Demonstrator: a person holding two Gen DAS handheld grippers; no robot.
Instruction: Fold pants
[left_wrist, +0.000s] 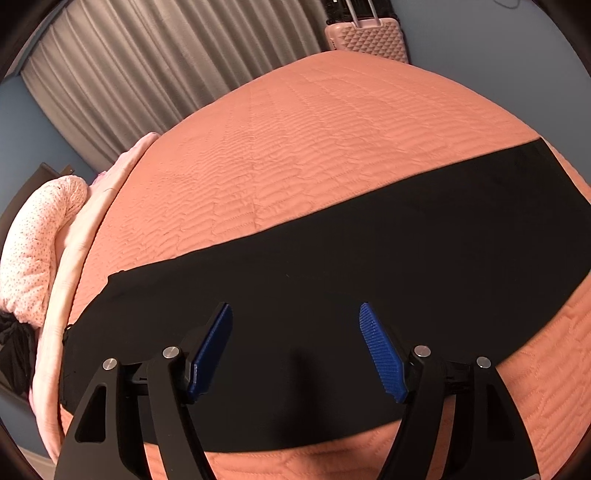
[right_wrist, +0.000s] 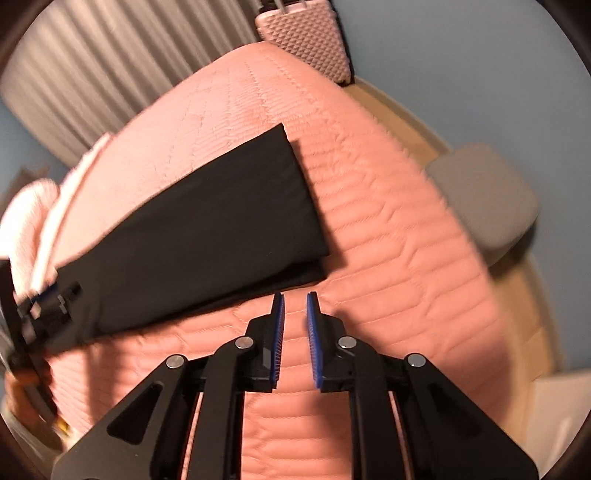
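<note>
- Clearly the black pants (left_wrist: 332, 295) already lie lengthwise, leg over leg, flat on the quilted salmon bedspread (left_wrist: 295, 147); the waist end seems to sit toward the pillow (left_wrist: 33, 240) at the left, though that end is too dark to be sure.
- Over that end the left gripper (left_wrist: 295, 325) hovers with its blue pads (left_wrist: 384, 354) spread wide, grasping nothing. I'd lower it to pin or pinch the cloth there, so the long strip cannot slide during the fold.
- Further right, the hem end lies with the lower leg's edge peeking out beneath the upper one, in the right wrist view.
- Just short of that hem, the right gripper (right_wrist: 295, 306) hangs above bare bedspread, its pads (right_wrist: 314, 343) nearly together with a narrow gap, holding nothing.
- To do this well, I judge it should open wider, catch both layers at the hem corner, then carry them toward the waist, keeping edges aligned.
</note>
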